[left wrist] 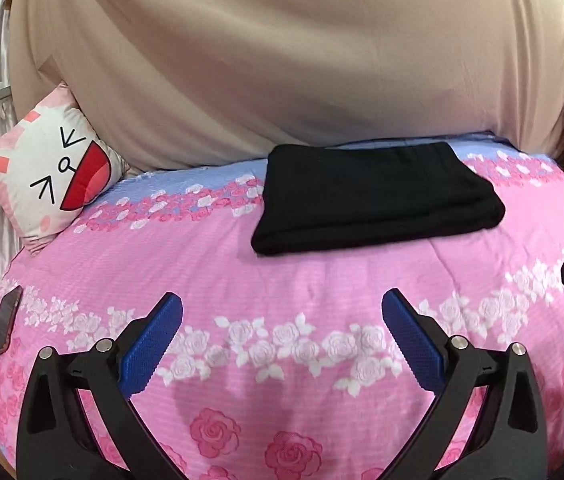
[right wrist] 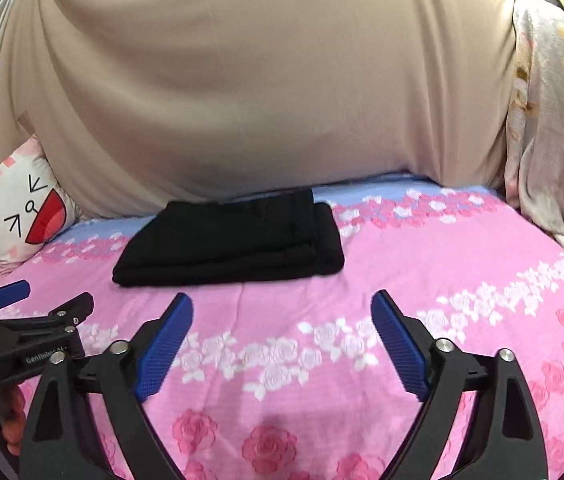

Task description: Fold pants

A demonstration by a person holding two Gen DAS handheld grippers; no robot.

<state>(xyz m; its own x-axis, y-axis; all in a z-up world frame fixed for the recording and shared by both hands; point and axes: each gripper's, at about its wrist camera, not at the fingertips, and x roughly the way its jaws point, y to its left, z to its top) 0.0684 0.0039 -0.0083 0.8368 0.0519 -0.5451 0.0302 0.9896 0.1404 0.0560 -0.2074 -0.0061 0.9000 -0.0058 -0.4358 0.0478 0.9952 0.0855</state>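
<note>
We see the pants (left wrist: 373, 200) lying folded on the bed (left wrist: 282, 288), toward its far side, just before a hanging sheet (left wrist: 282, 60). A pillow (left wrist: 50, 172) leans at the far left corner, and a phone (left wrist: 4, 320) lies at the left edge. Both grippers, left (left wrist: 282, 308) and right (right wrist: 282, 308), hang side by side over the near part, well apart from the pants.
</note>
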